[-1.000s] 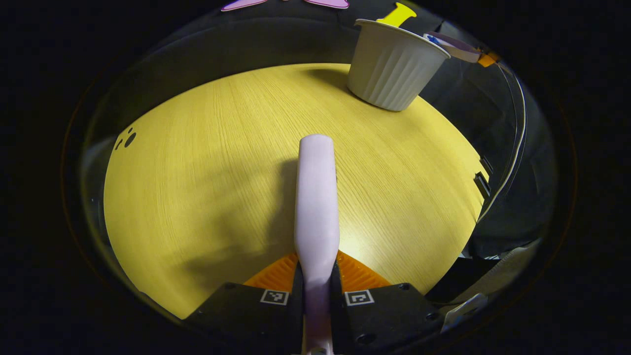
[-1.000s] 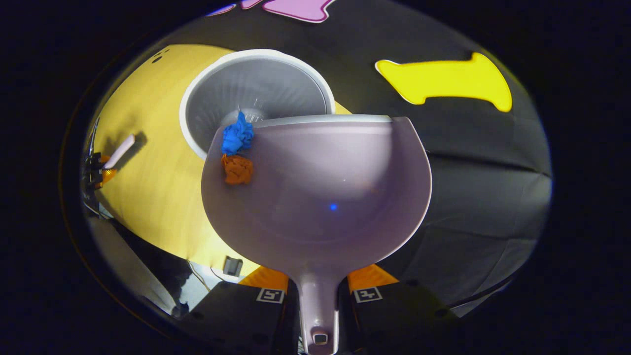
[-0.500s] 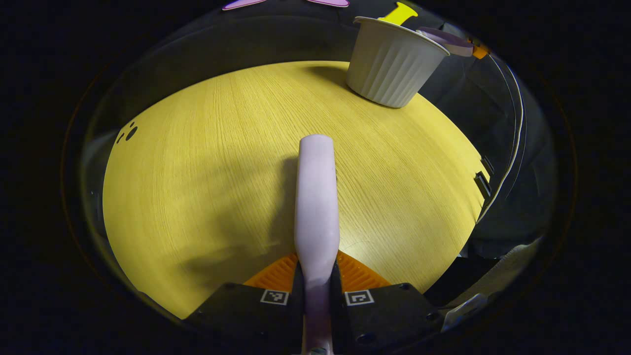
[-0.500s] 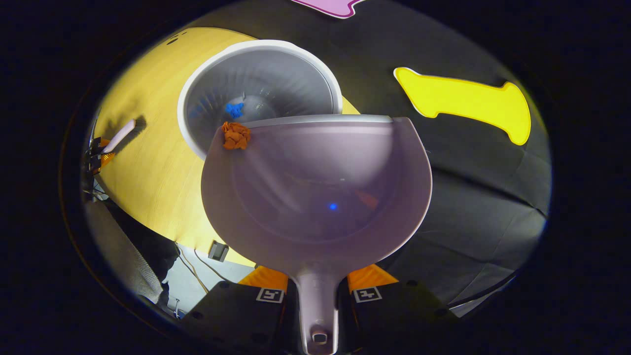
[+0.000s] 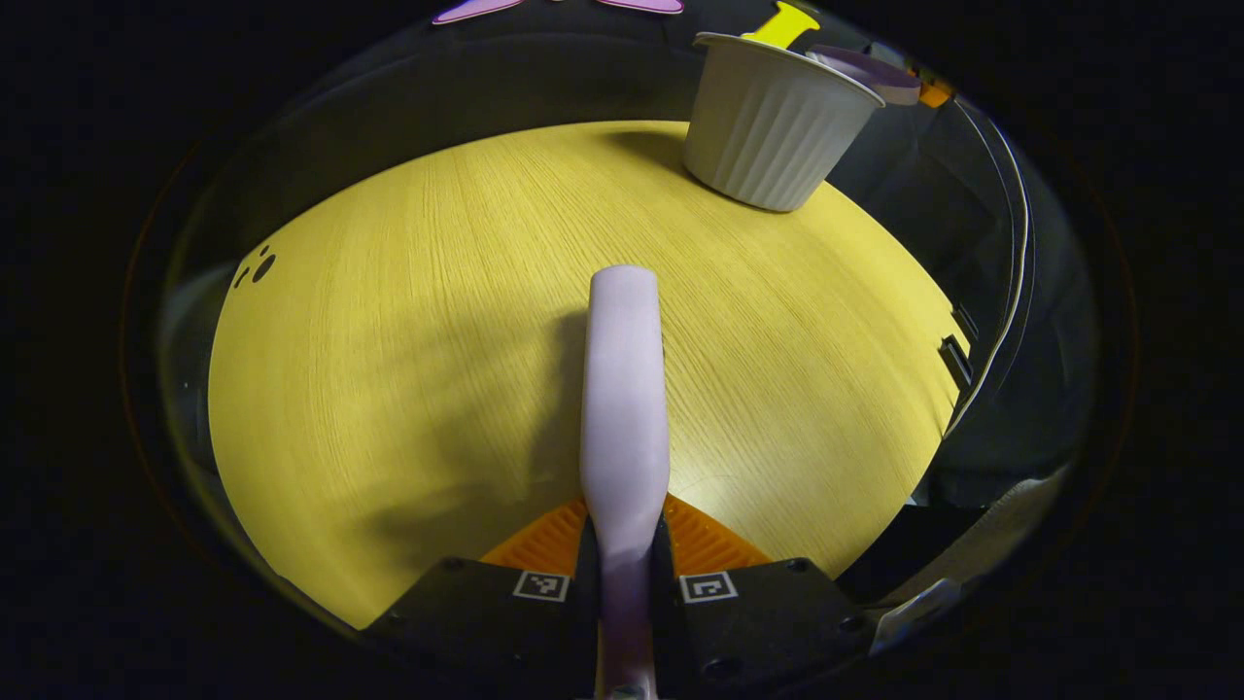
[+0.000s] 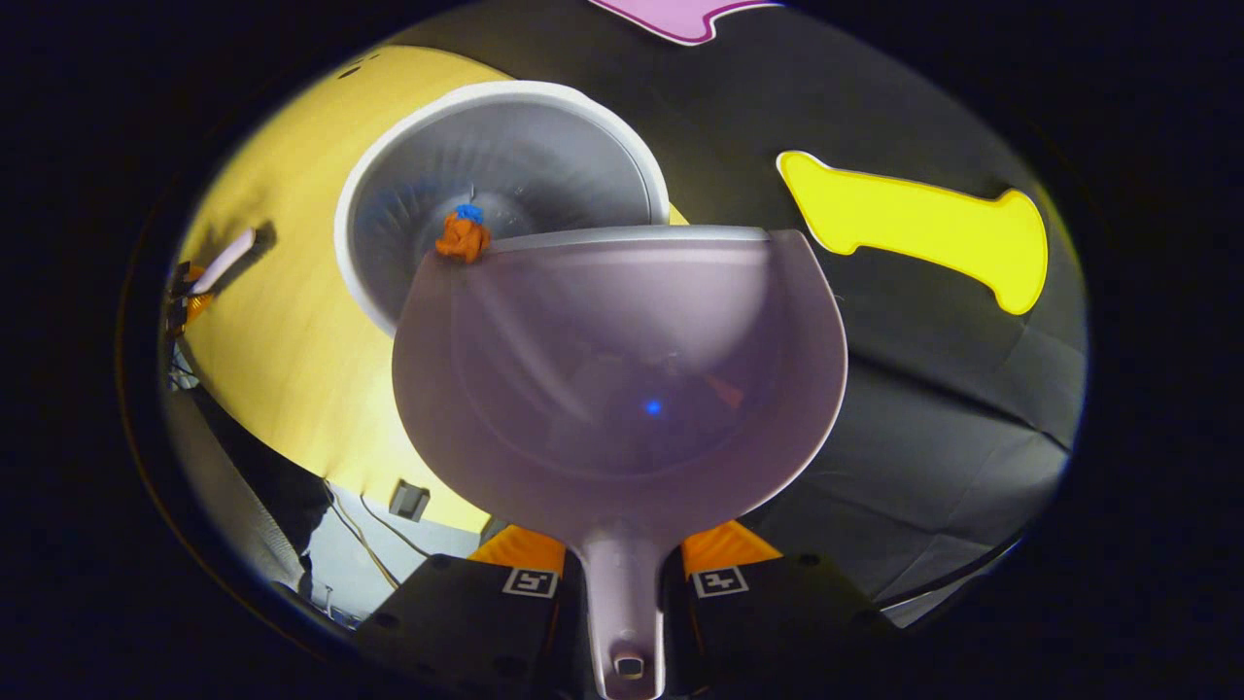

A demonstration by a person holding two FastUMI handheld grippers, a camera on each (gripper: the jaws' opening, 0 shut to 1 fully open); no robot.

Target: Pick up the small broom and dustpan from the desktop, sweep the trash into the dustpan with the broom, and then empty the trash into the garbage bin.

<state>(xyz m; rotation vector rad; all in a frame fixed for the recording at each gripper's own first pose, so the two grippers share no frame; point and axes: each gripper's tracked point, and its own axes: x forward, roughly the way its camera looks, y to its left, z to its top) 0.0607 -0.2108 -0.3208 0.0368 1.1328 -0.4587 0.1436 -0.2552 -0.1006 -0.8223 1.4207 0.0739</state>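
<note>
Right gripper [image 6: 622, 574]: clamped on dustpan [image 6: 622, 389] handle, pan tipped over white garbage bin [image 6: 505, 175]. Orange scrap [image 6: 462, 238] at pan lip; blue scrap [image 6: 469, 211] apparently inside bin. Left gripper [image 5: 624, 559]: pinching broom [image 5: 625, 389] handle above yellow desktop [image 5: 389, 340].

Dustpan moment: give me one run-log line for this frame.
stage: emptying | right gripper: shut on dustpan, tipped over bin | orange scrap at lip | left gripper: shut on broom
</note>
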